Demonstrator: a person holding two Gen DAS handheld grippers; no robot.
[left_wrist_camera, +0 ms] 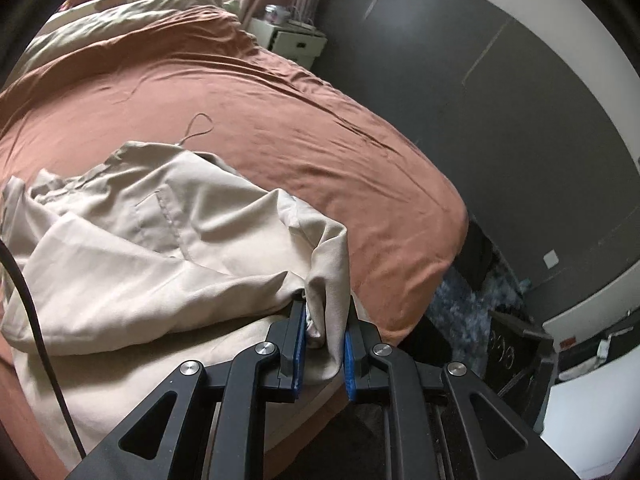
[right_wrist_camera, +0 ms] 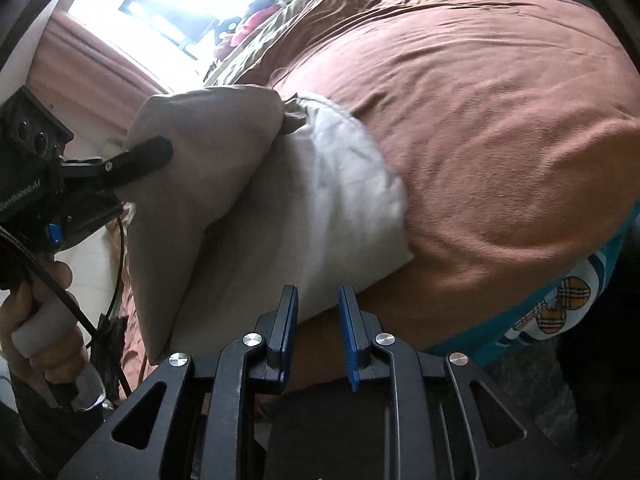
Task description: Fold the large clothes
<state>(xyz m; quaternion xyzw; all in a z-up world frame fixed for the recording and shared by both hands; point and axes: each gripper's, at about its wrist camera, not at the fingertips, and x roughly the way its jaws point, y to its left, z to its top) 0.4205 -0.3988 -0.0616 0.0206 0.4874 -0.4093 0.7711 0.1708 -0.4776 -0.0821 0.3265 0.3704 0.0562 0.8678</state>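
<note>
Beige cloth is pinched between the blue pads of the left gripper (left_wrist_camera: 325, 330), at a bunched corner of the trousers (left_wrist_camera: 160, 248), which lie crumpled on the brown bed (left_wrist_camera: 280, 120). The right gripper (right_wrist_camera: 318, 332) stands slightly parted with nothing between its pads; the cloth is beside it. The fabric is judged light, soft and limp, best taken at hems or waistband. A cable (left_wrist_camera: 28, 292) is seen near the cloth and could snag.

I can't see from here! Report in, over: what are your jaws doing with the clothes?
Left gripper clamped on beige trousers. Right gripper parted, nothing clearly held. Trousers half-folded on brown bed. Nothing in the way.
</note>
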